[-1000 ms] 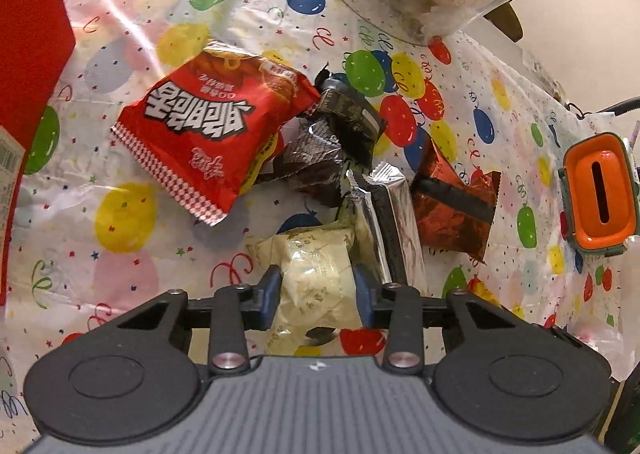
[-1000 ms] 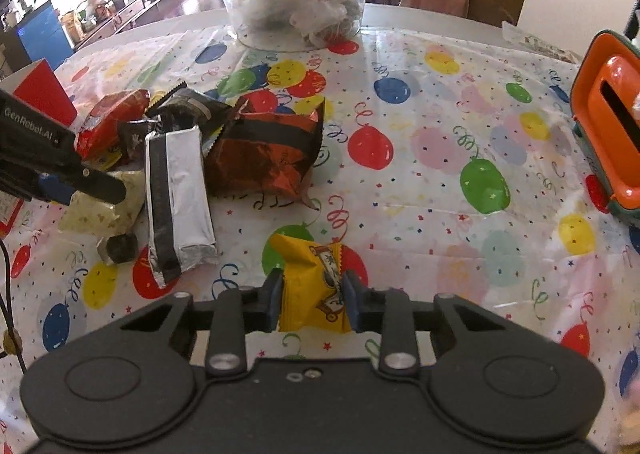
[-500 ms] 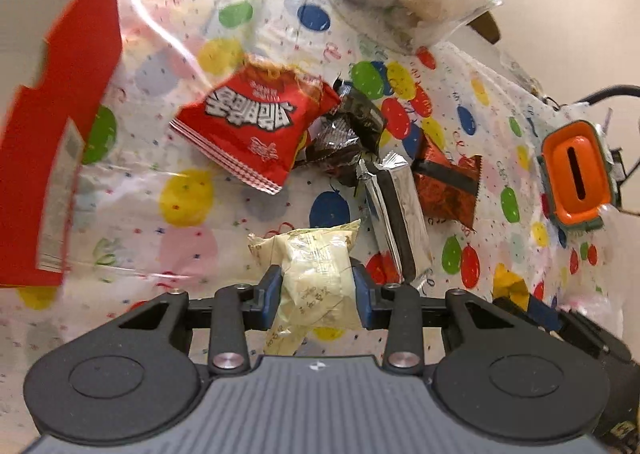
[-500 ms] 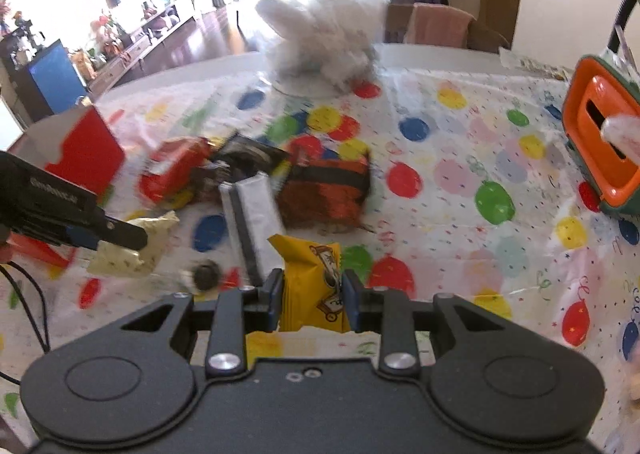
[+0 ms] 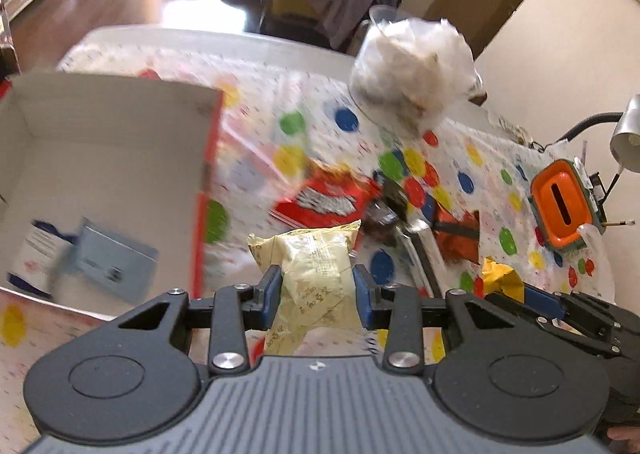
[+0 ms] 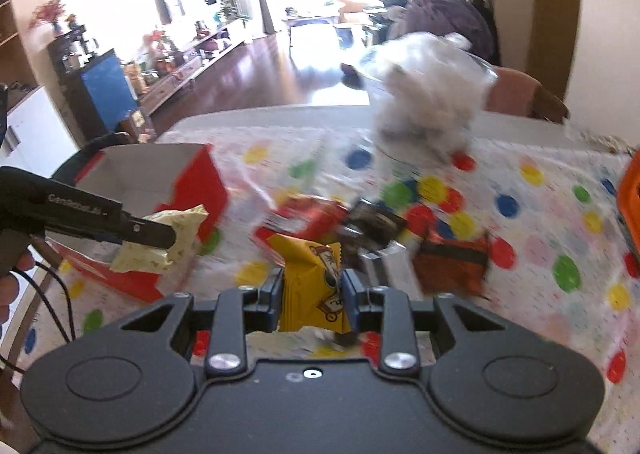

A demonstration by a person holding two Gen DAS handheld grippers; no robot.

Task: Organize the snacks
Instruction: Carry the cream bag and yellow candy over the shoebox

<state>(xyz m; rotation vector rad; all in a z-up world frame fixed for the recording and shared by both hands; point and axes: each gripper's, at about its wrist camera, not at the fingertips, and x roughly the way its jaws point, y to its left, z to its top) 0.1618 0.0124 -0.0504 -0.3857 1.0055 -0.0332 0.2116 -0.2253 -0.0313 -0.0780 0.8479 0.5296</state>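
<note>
My left gripper [image 5: 317, 290] is shut on a pale yellow snack packet [image 5: 312, 262], held in the air beside the open red cardboard box [image 5: 100, 142]. From the right wrist view the same packet [image 6: 168, 242] hangs in front of the box [image 6: 192, 182]. My right gripper [image 6: 311, 294] is shut on a small yellow snack packet [image 6: 312, 278], also lifted off the table; it shows in the left wrist view as a yellow packet [image 5: 502, 278] at the right. On the balloon-print cloth lie a red snack bag [image 5: 324, 202], a dark wrapper [image 5: 384, 210], a silver packet [image 5: 424, 250] and an orange-brown packet [image 5: 460, 234].
Inside the box lies a blue and white packet [image 5: 92, 258]. A clear plastic bag of white items [image 5: 412, 66] stands at the table's far side. An orange and green container [image 5: 562, 206] sits at the right edge, near a lamp [image 5: 624, 142]. Chairs and clothing lie beyond the table.
Both grippers rose with their packets and swung left toward the red box. The box's white inside has come into the left wrist view, and the snack pile has dropped away.
</note>
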